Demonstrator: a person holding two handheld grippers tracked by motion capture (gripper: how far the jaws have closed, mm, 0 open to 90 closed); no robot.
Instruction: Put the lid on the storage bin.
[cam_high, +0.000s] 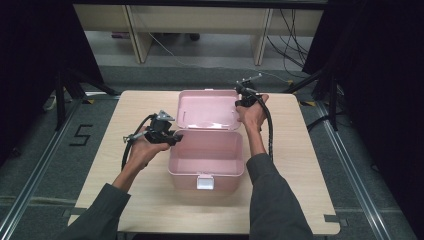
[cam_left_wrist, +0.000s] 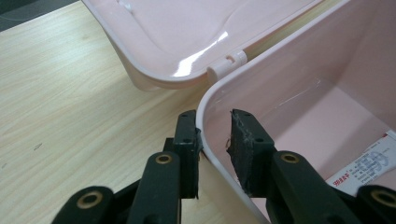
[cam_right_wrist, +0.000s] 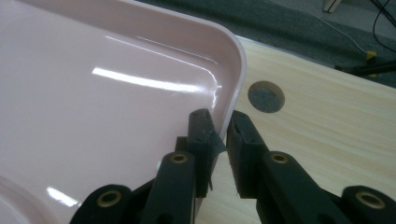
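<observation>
The high view takes in the whole pale wooden tabletop (cam_high: 300, 165) with a pink plastic storage box (cam_high: 206, 160) at its centre, its lid (cam_high: 207, 109) thrown back toward twelve o'clock and lying open behind the body, a white latch (cam_high: 205, 182) on the front wall at six o'clock. Only the left gripper view looks down into the box, where a white printed label (cam_left_wrist: 369, 163) lies on the floor, and it shows a hinge knuckle (cam_left_wrist: 227, 64) joining lid and body. The right gripper view adds a round grey plug (cam_right_wrist: 265, 96) set in the wood just beside the lid's corner. The box is glossy, smooth and rounded at its corners, with light streaks on the inside of the lid. The person's forearms, in grey sleeves, reach in from six o'clock on either side of the box. The left hand-held gripper (cam_high: 167, 134) sits at the box's rear corner near nine o'clock, its jaws spread a little and straddling the rim, one outside touching the wall, the other inside. The right hand-held gripper (cam_high: 246, 95) is stretched farther out to the lid's edge near two o'clock, its jaws narrowly parted around the lid's rim.
</observation>
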